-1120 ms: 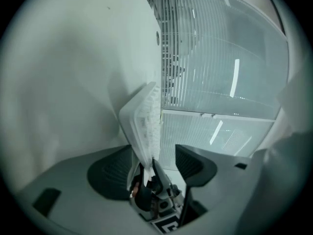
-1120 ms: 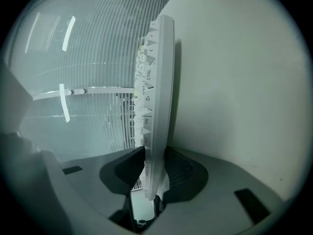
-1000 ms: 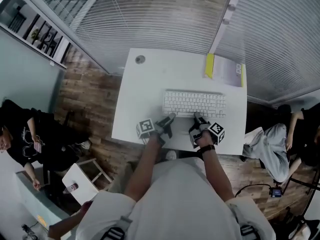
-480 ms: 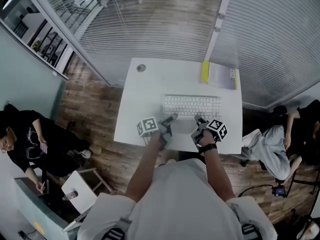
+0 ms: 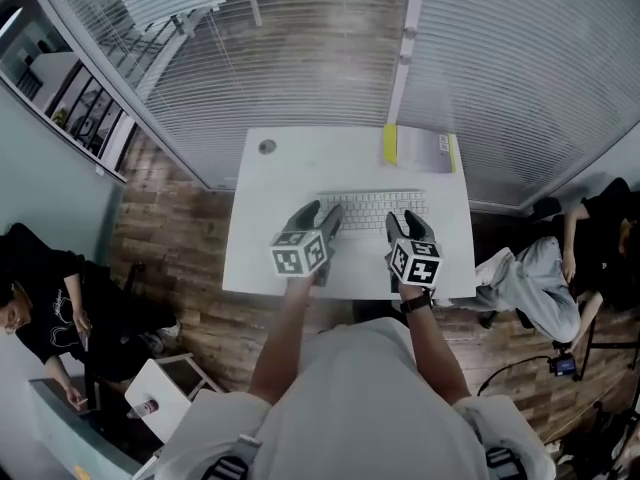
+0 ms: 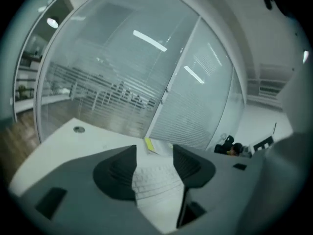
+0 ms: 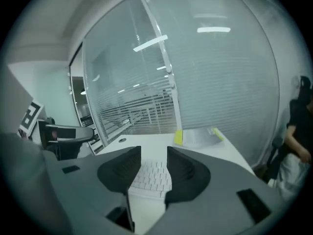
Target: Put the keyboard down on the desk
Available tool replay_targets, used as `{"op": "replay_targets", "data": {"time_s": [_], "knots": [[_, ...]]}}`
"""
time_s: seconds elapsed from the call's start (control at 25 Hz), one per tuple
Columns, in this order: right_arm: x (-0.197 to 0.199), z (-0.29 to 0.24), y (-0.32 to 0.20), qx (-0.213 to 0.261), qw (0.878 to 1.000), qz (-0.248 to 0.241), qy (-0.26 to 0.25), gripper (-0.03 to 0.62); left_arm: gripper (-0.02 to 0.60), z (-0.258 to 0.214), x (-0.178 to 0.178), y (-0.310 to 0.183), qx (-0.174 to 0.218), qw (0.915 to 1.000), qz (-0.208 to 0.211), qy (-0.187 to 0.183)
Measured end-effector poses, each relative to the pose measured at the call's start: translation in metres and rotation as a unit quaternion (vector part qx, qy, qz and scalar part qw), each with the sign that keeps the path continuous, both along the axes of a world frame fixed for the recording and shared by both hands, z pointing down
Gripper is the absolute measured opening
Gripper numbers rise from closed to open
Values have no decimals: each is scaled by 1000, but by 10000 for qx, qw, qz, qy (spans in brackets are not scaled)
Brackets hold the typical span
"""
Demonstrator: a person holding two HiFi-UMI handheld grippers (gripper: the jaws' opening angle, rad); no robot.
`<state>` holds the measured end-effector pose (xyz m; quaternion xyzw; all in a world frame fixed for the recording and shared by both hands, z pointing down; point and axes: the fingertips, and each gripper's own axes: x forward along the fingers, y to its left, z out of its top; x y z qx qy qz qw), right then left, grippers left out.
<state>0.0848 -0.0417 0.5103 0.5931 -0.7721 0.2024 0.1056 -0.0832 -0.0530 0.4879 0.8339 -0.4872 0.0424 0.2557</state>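
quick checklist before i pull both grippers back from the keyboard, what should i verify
1. Keyboard lying flat on the desk: ok.
2. Left gripper free of the keyboard: ok. Its jaws are closing but apart, nothing is between them, and keys show beyond the gap.
3. Right gripper free: ok. Its jaws are closing, with nothing between them.
4. Yellow-edged booklet apart from the keyboard: ok.
5. Fingertips raised clear of the keys: cannot tell. In the head view they overlap the keyboard.
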Motion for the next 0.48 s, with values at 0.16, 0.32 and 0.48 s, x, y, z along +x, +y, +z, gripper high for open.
{"op": "replay_targets", "data": {"time_s": [0.16,0.32,0.48], "knots": [[-2,-43,5,854,9943,-33,639,120,185,-32,-7,6,863,9924,-325,-820],[2,-75,9,1448,9868,104,722,50,79,-48,-17,10,1298,9801,-634,-1358],[11,-89,14,1647,9837,219,684,15,32,-59,-25,14,1407,9790,-796,-1242]]}}
